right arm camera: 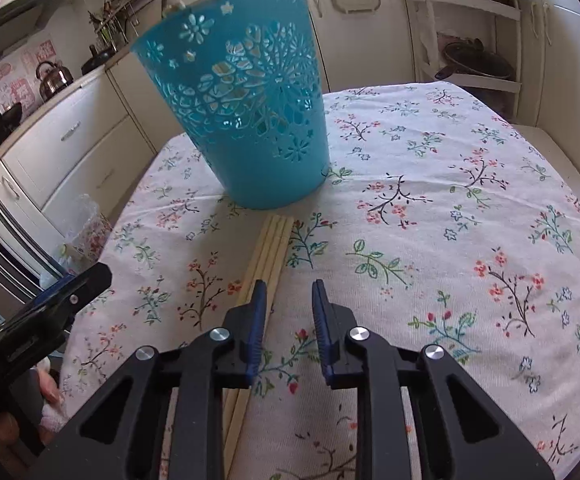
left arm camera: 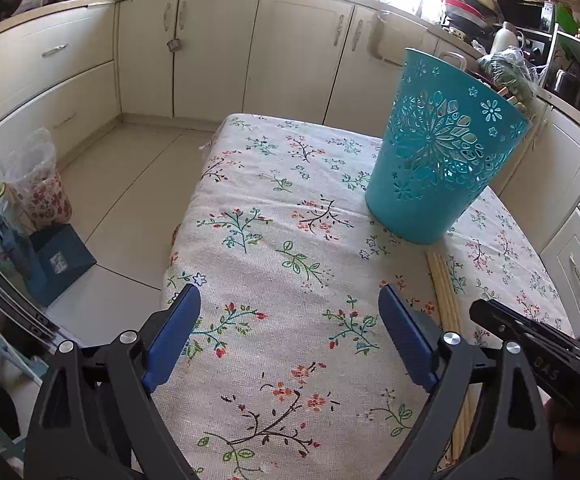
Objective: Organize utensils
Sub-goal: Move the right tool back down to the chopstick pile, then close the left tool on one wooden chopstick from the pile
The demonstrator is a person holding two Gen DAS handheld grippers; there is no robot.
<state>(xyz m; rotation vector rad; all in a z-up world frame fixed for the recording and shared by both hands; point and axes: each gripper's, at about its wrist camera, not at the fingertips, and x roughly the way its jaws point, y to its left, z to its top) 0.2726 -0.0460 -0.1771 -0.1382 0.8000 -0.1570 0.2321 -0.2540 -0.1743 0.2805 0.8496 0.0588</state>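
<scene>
**Mia:** So, where are the sticks?

**Ben:** Look, the chopsticks (right arm camera: 270, 248) lie flat on the flowery tablecloth (right arm camera: 470, 240). They are side by side in a little bunch. Their far ends point at the blue bin (right arm camera: 245, 120) and stop just short of its bottom.

**Mia:** Is the bin standing up?

**Ben:** Yes, it stands on the cloth. It has flower holes cut in its side. I cannot see what is inside.

**Mia:** What are the right tongs (right arm camera: 289, 292) doing?

**Ben:** They are over the cloth, with a small gap between the blue tips. Nothing is in the gap. The left tip is right over the chopsticks, but I cannot tell if it touches them.

**Mia:** And the left tongs (left arm camera: 290, 312)?

**Ben:** Those are spread wide and hold nothing. Only cloth shows between them. From that side the chopsticks (left arm camera: 446, 292) lie just to the right of them, and the blue bin (left arm camera: 442, 148) stands farther back on the right.
</scene>
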